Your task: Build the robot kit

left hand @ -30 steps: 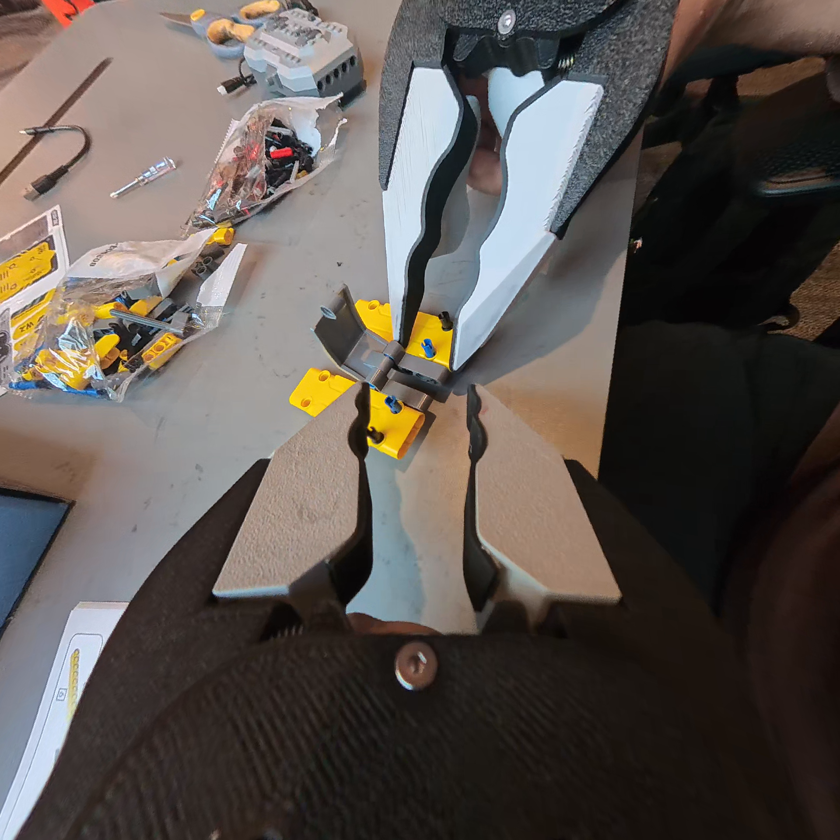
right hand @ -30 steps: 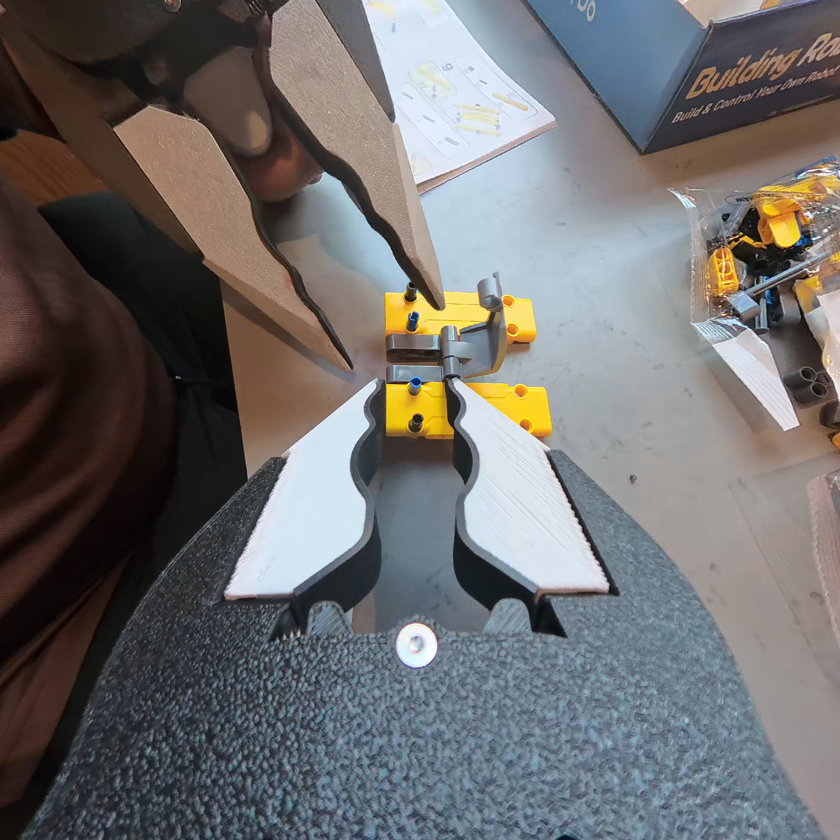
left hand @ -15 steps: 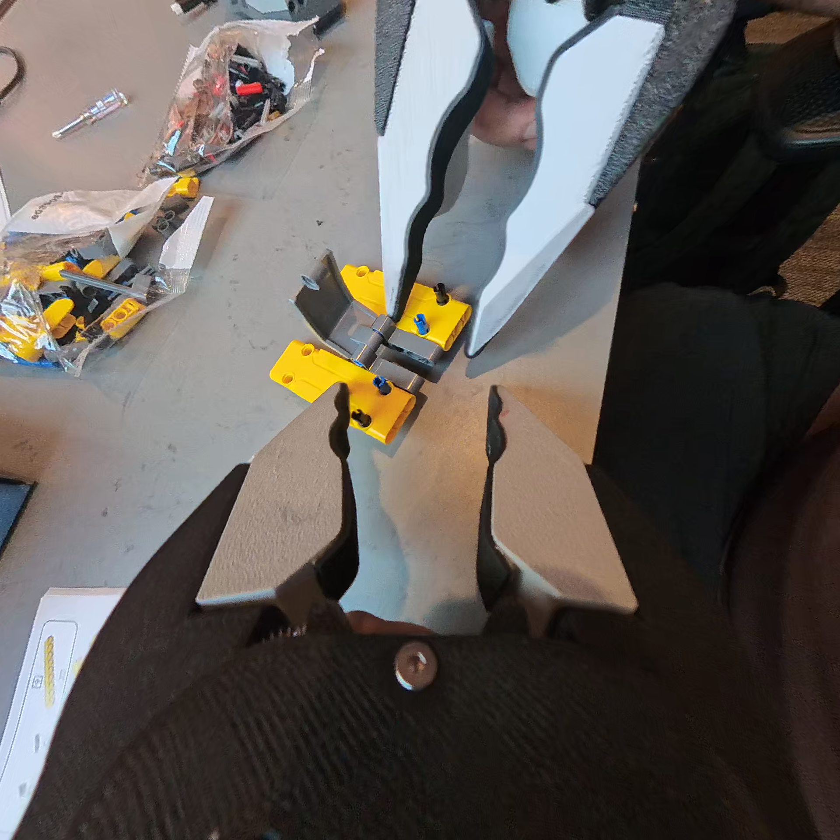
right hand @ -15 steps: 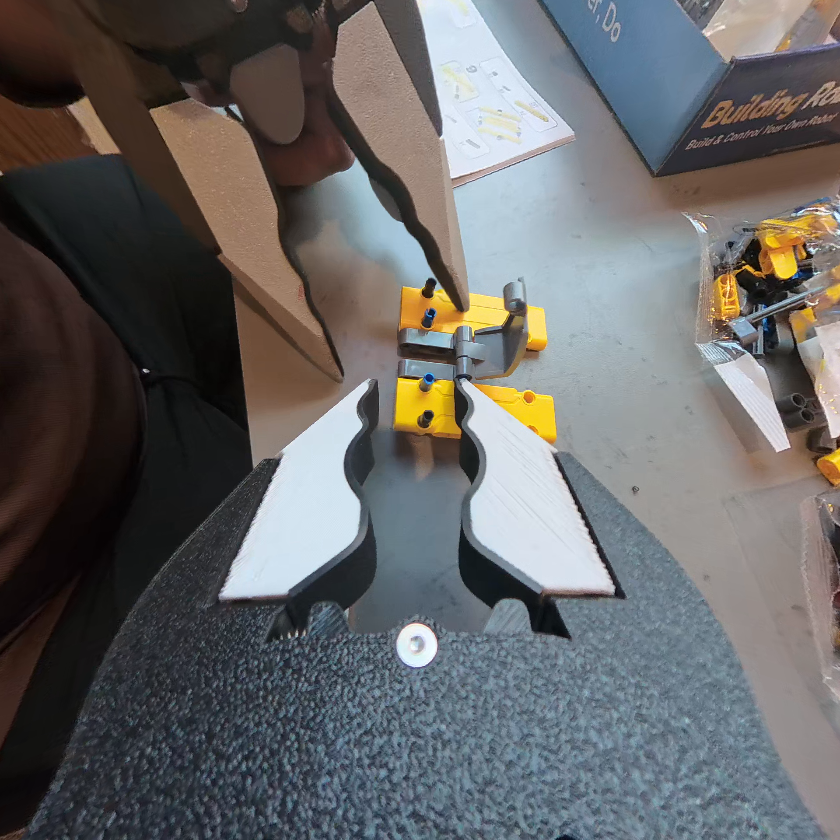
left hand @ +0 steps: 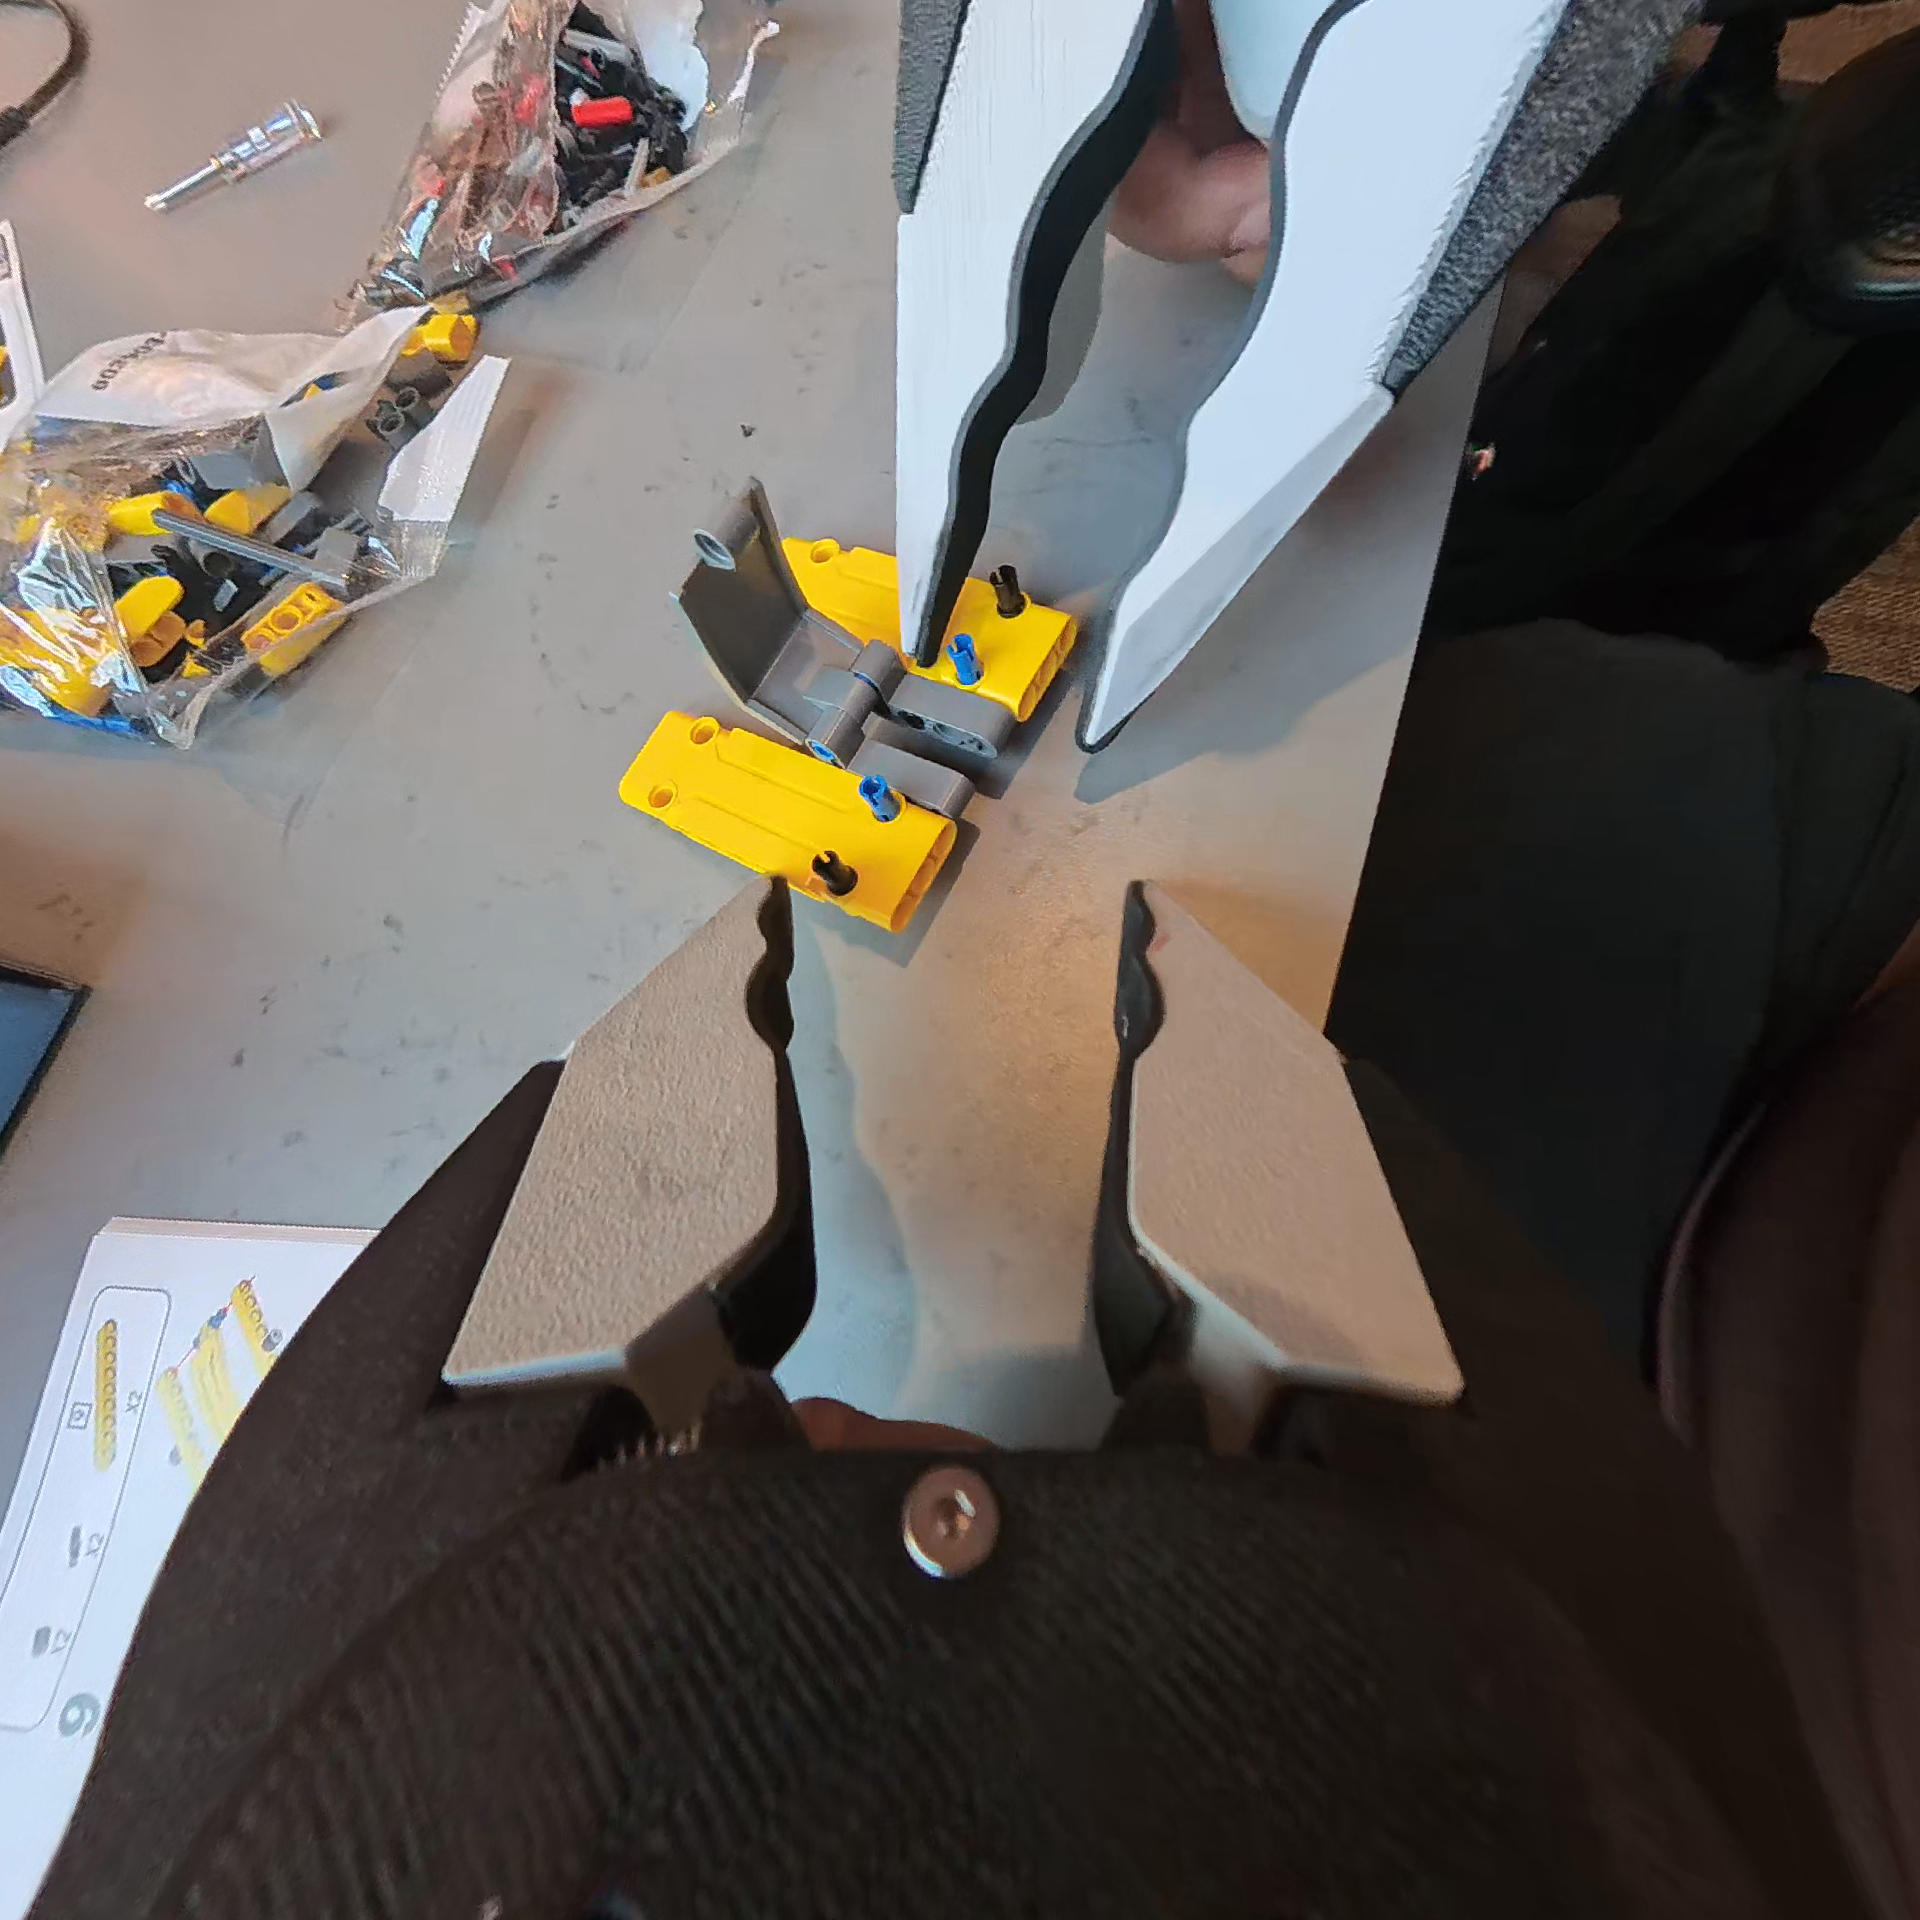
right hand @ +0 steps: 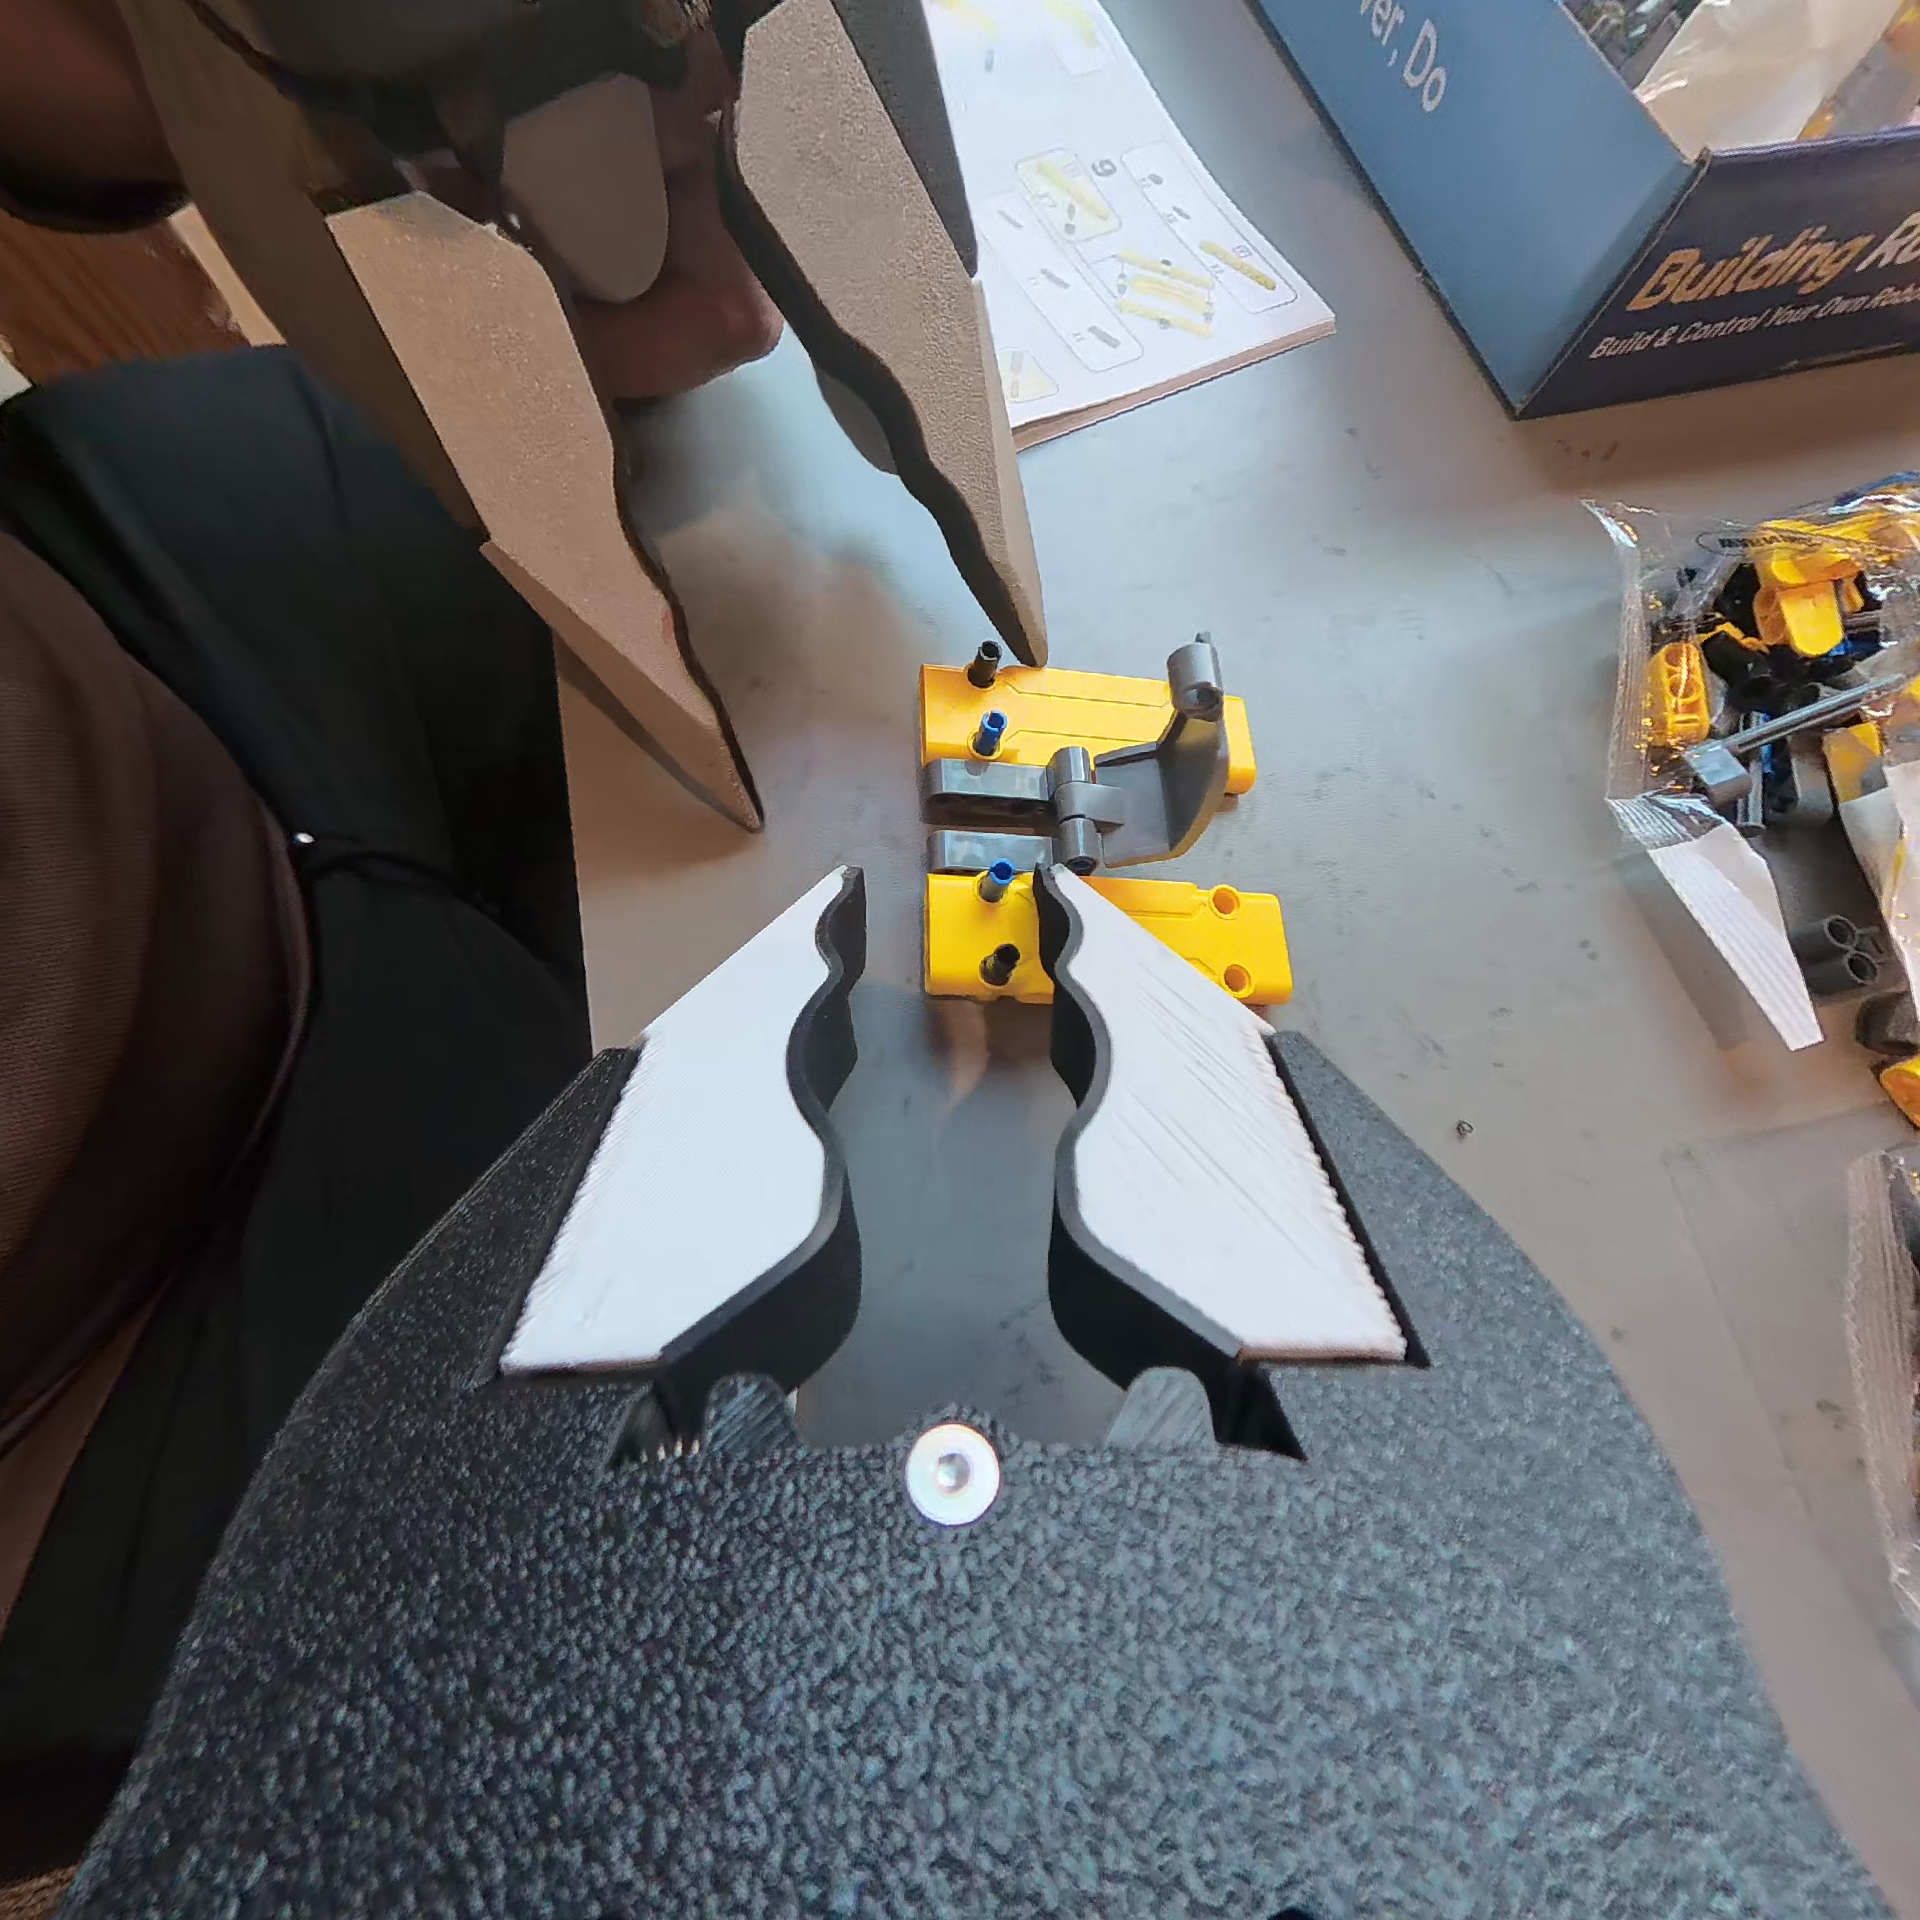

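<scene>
A: Looking at the yellow and grey block piece [left hand: 847, 717], where is it?

B: On the grey table [left hand: 343, 935], between both grippers. Its yellow bars run sideways across both.

A: Which gripper is closer?

B: The right gripper [right hand: 948, 883] (white fingers). One fingertip rests on the piece's near yellow bar. Its fingers are spread, holding nothing.

A: And the left gripper [left hand: 951, 899]?

B: Spread wide, empty. One tip is just beside the piece's other yellow bar.
</scene>
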Motion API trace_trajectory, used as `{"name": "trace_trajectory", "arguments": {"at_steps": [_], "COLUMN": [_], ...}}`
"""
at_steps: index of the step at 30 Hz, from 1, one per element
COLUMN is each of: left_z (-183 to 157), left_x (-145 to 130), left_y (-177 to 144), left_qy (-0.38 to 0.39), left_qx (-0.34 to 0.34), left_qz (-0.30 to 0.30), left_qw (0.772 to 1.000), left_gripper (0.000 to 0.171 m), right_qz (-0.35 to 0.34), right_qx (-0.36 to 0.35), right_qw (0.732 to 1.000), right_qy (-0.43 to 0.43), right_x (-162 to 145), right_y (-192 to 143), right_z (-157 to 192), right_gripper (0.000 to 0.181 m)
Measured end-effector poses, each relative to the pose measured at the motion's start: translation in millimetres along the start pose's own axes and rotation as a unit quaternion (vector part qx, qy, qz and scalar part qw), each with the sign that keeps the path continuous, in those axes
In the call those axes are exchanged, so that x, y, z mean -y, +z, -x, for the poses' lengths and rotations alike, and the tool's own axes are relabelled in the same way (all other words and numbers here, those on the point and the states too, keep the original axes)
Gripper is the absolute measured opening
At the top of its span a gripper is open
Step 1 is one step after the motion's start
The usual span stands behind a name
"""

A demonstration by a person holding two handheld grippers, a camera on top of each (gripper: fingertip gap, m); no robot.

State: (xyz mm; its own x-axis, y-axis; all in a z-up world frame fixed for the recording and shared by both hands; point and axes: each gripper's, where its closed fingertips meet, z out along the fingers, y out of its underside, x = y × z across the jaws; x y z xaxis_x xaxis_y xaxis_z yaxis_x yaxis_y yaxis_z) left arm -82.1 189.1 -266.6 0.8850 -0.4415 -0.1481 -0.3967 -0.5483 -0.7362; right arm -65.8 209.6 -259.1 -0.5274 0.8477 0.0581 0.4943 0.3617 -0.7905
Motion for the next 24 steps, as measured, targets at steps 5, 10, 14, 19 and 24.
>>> {"name": "trace_trajectory", "arguments": {"at_steps": [5,10,14,19,24], "left_z": [-0.1,0.7,0.3,1.3,0.9], "left_x": [-0.9,-5.1,-4.8,-5.5,-5.9], "left_y": [-1.4,-3.1,-3.5,-3.0,-2.6], "left_qy": [0.004,-0.019,-0.028,-0.032,-0.030], "left_qx": [0.005,-0.011,-0.021,-0.020,-0.019], "left_qz": [-0.001,0.005,0.003,0.006,0.008], "left_qw": [1.000,1.000,0.999,0.999,0.999], "left_gripper": [0.059,0.058,0.053,0.051,0.050], "right_qz": [-0.003,-0.004,-0.017,-0.040,-0.075], "right_qx": [0.015,0.023,0.017,0.018,0.019], "right_qw": [1.000,1.000,1.000,0.999,0.996], "right_qy": [0.015,0.017,0.008,0.013,0.036], "right_x": [1.8,3.6,6.4,11.5,18.8], "right_y": [0.8,2.4,-0.3,-5.3,-13.4], "right_z": [-0.5,-1.0,-0.3,-1.3,-6.4], "right_gripper": [0.032,0.033,0.033,0.033,0.033]}}
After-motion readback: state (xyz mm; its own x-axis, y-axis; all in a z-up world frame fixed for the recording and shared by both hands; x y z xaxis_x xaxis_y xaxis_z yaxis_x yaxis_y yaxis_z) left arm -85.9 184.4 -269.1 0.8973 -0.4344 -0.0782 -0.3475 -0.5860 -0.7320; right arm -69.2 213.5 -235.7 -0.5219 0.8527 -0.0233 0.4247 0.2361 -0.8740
